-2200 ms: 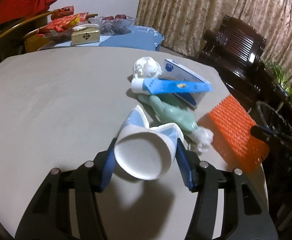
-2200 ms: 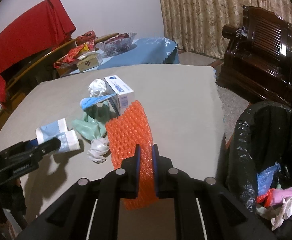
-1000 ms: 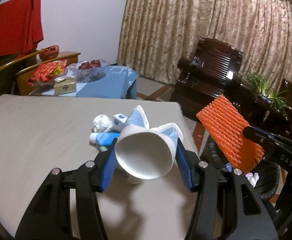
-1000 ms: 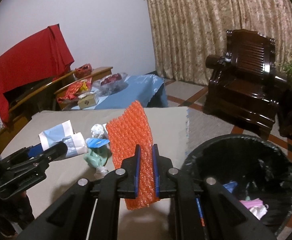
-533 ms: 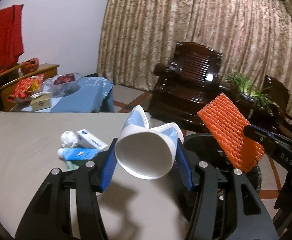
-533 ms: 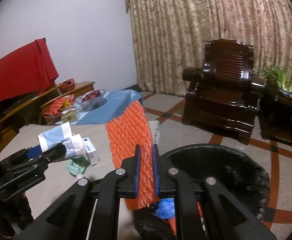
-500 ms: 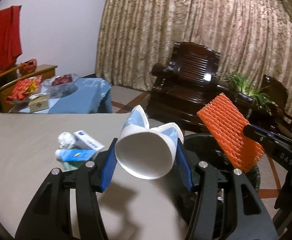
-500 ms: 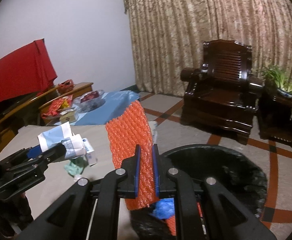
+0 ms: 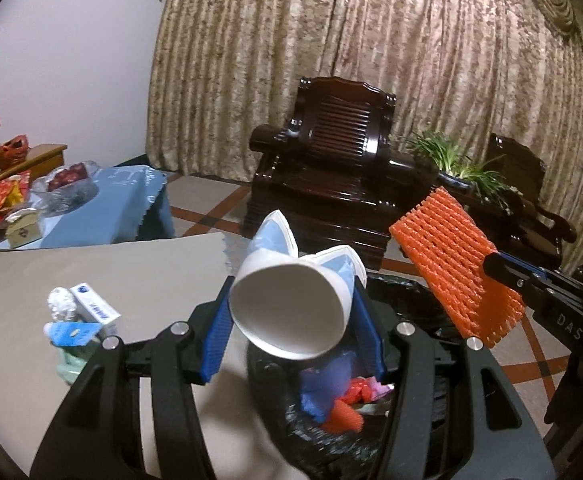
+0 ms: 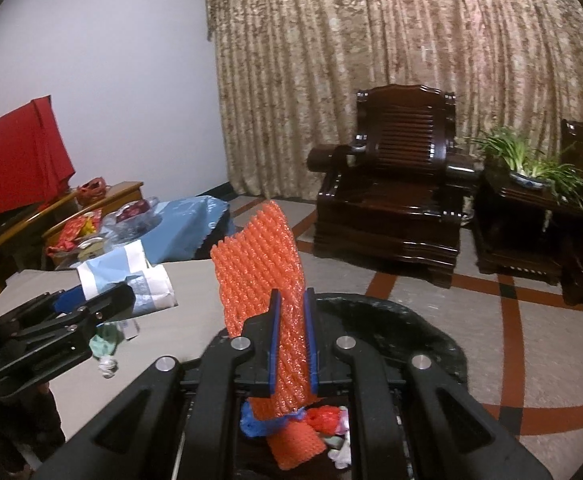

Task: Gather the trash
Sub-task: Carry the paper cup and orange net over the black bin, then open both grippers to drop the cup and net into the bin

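My left claw is clamped on a crumpled white and pale-blue paper cup, its blue pads pressing both sides and the cup's open mouth turned toward the camera at the centre of the left wrist frame. Below the cup, at the lower centre of that frame, lies the black-lined trash bin, with blue, red and orange scraps inside it. At the lower left of the frame the beige tabletop carries the leftover trash: a small white-and-blue box, a clear crumpled wad just beside it, a blue tube in front and something pale green beneath.

My right claw is pinched narrow on an orange foam net sleeve, which stands up above the pads and hangs out below them, over the bin in the lower centre of the right wrist frame. In the left wrist frame the same sleeve shows at the right edge, over the bin's far rim, held by the right claw. In the right wrist frame my left claw and its cup sit at the left, over the tabletop edge.

Behind, at the upper part of both frames, hang patterned curtains, with a dark wooden armchair and a potted plant before them.
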### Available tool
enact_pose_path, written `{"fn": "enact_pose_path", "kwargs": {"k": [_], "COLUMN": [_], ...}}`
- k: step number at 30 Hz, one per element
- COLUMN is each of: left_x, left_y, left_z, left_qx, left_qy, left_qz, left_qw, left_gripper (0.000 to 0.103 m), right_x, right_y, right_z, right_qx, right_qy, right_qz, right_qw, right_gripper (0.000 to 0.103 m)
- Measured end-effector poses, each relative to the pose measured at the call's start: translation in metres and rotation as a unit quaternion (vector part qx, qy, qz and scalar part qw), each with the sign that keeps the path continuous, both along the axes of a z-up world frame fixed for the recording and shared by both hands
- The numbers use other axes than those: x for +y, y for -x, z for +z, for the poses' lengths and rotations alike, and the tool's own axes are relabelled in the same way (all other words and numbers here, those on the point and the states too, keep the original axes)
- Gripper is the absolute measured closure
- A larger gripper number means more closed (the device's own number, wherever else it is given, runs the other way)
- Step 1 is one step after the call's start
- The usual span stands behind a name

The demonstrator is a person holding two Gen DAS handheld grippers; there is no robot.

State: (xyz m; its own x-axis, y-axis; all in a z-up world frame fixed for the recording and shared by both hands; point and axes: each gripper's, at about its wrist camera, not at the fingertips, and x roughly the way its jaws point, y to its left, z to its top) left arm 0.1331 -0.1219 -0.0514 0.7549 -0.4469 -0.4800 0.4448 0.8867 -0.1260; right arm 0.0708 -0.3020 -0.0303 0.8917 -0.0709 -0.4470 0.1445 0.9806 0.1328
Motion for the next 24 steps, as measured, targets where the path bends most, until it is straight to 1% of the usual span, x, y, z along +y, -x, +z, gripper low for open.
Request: {"fn": "enact_pose_path", "kwargs": {"k": [11,18,21,24], "left_x": [-0.049,-0.069,-0.075,-0.081], "left_y": [-0.015,-0.031,-0.036,-0.040], "left_z": [-0.026,-0.048,-0.055,-0.062], "left_qx": [0.016,0.044,0.048,0.058], "left_qy": [-0.017,-0.023,-0.029,-0.032], "left_qz": [-0.036,-0.052,-0.060,-0.075], "left_qw": [0.9991,0.9974,0.9966,0.9950], "left_gripper": [0.049,0.049,0.049,0.047], "right_x": [-0.048,-0.064,-0.071,-0.074], "right_y": [-0.006,-0.018,-0.023,-0.026], "right_z": [-0.025,-0.047,-0.056,-0.063], "right_qx": [0.028,0.055,0.064,0.070], "right_qy": [-0.008,-0.013,-0.020,-0.023], "right_qz": [-0.043,-0.052,-0.057,-0.059], "right_qw": [0.999,0.997,0.996,0.996], "right_gripper": [0.092,0.092,0.092,0.091]}}
